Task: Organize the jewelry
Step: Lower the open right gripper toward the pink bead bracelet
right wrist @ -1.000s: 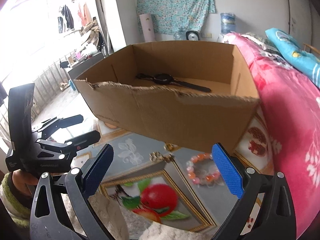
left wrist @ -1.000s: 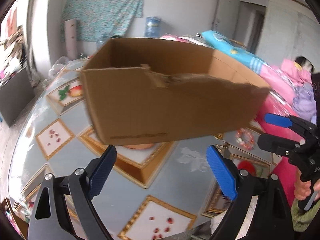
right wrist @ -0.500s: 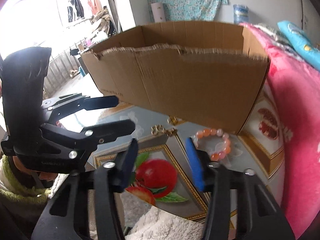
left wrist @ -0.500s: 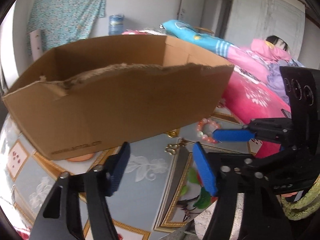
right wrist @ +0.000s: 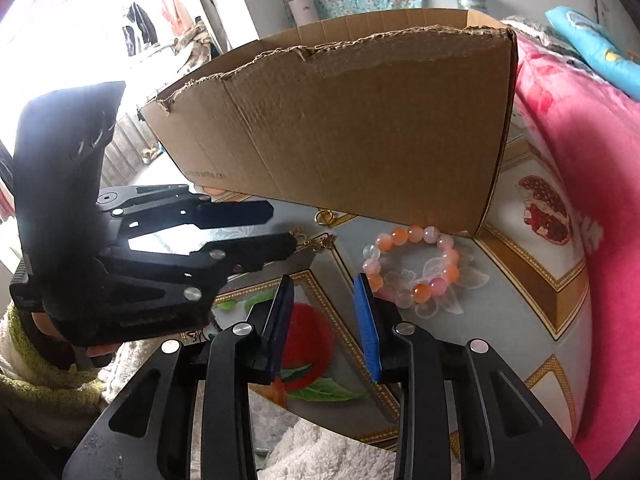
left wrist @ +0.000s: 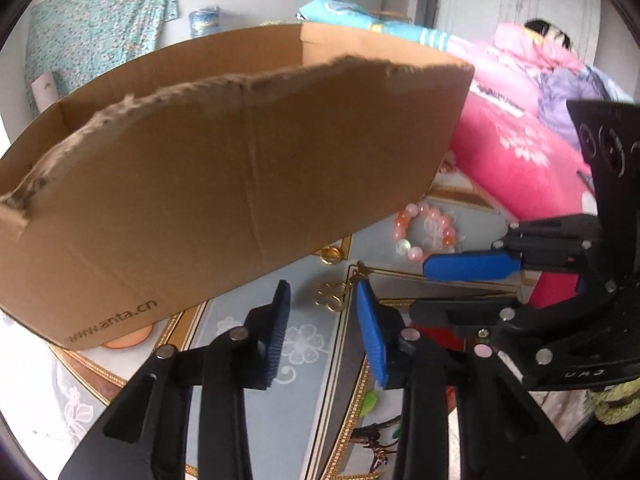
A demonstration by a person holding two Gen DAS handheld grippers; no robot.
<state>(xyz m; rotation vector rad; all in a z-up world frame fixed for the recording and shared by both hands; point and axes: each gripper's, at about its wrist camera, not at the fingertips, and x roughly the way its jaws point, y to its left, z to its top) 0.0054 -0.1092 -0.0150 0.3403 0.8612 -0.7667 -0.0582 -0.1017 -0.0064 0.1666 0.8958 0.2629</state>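
Note:
A torn cardboard box (left wrist: 224, 176) stands on the table (left wrist: 308, 360); it also shows in the right wrist view (right wrist: 360, 128). A pink and orange bead bracelet (left wrist: 424, 232) lies right of the box, also in the right wrist view (right wrist: 416, 264). A gold clover chain (left wrist: 332, 294) lies just beyond my left gripper (left wrist: 322, 310), whose jaws stand partly open and empty. A gold ring (left wrist: 330, 254) lies by the box's foot. My right gripper (right wrist: 322, 300) is partly open and empty, low, just short of the bracelet. The box's inside is hidden.
A bed with a pink quilt (right wrist: 580, 152) runs along the table's right edge. The tablecloth has fruit pictures in gold frames (right wrist: 544, 208). A white fluffy cloth (right wrist: 320, 448) lies at the near edge. The two grippers sit close side by side.
Both grippers have dropped low toward the table and narrowed their jaws. The left one has swung right toward the gold chain; the right one has closed in on the bracelet.

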